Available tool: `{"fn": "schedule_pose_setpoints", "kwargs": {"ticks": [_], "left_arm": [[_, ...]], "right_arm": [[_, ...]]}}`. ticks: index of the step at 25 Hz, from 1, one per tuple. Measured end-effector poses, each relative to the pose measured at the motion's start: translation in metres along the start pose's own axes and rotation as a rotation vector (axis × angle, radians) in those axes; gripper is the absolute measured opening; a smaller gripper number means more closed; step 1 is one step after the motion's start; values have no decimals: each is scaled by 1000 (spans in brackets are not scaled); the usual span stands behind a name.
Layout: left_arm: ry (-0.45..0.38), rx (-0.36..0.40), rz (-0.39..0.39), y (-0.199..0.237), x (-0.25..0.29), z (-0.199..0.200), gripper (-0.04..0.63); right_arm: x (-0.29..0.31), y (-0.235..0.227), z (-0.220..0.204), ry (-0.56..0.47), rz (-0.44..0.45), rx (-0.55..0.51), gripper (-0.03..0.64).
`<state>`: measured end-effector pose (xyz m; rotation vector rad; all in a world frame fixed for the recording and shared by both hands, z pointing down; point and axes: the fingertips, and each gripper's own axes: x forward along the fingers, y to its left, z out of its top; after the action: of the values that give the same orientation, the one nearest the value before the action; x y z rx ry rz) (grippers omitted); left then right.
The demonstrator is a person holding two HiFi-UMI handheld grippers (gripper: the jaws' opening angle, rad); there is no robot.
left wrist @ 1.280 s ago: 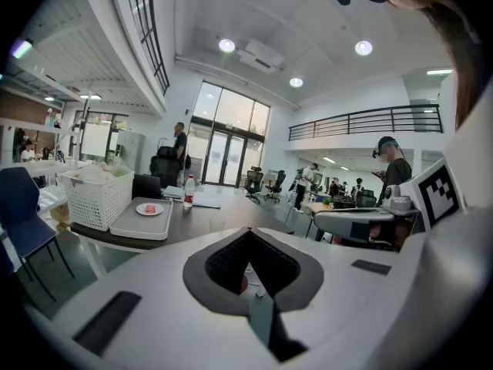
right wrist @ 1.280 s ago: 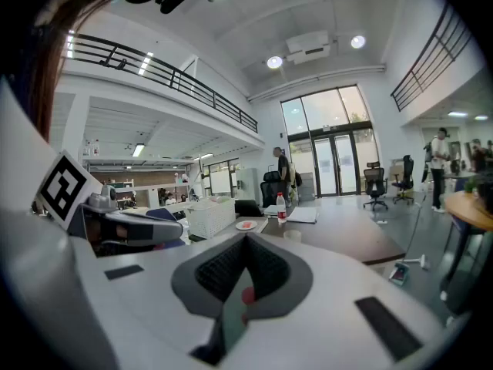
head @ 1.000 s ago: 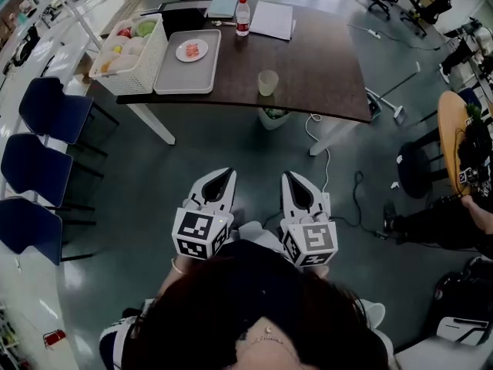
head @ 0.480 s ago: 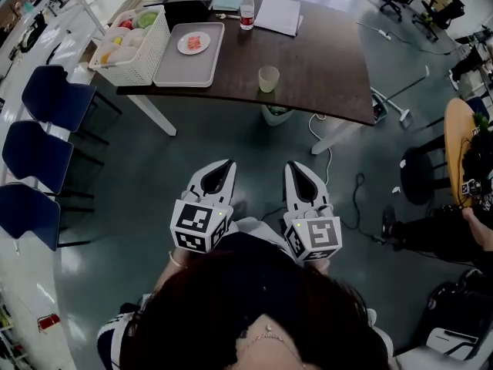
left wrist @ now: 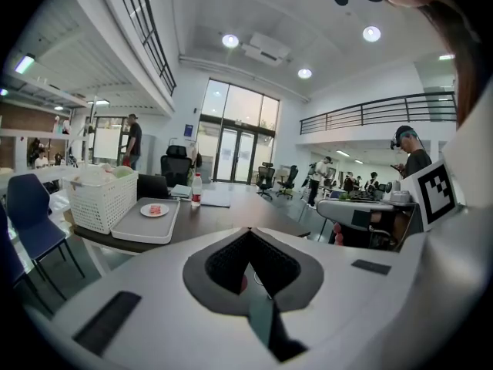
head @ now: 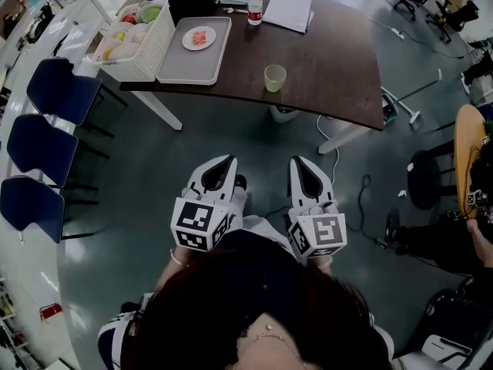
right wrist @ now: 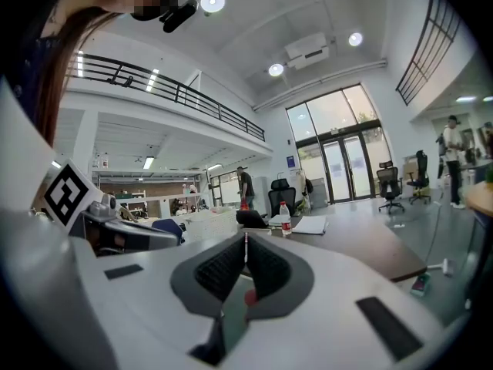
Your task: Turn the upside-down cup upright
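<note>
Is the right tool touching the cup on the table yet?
Apart. The head view shows the right tool over open floor, well short of the table where the cup stands.

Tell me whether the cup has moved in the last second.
No. The cup keeps its spot near the front edge of the table, right of the grey tray; only the view shifted.
</note>
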<state>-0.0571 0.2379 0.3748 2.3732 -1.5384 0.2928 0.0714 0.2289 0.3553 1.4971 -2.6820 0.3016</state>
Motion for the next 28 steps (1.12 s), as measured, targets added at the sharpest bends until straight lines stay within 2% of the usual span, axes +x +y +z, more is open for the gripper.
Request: {"fn": "schedule_pose_setpoints", "kwargs": {"ticks": [6,17,28], "left_arm": [[7,-12,-30,20,35,10,0],[-7,15,-120,61,99,47,0],[28,8,-196,93,140,54,0]], "right_arm": [[34,-10,0,13,-13,6,18],[108,-33,21,4,-74,-12,18],[156,-41,23,20,-152,-25,18]]}}
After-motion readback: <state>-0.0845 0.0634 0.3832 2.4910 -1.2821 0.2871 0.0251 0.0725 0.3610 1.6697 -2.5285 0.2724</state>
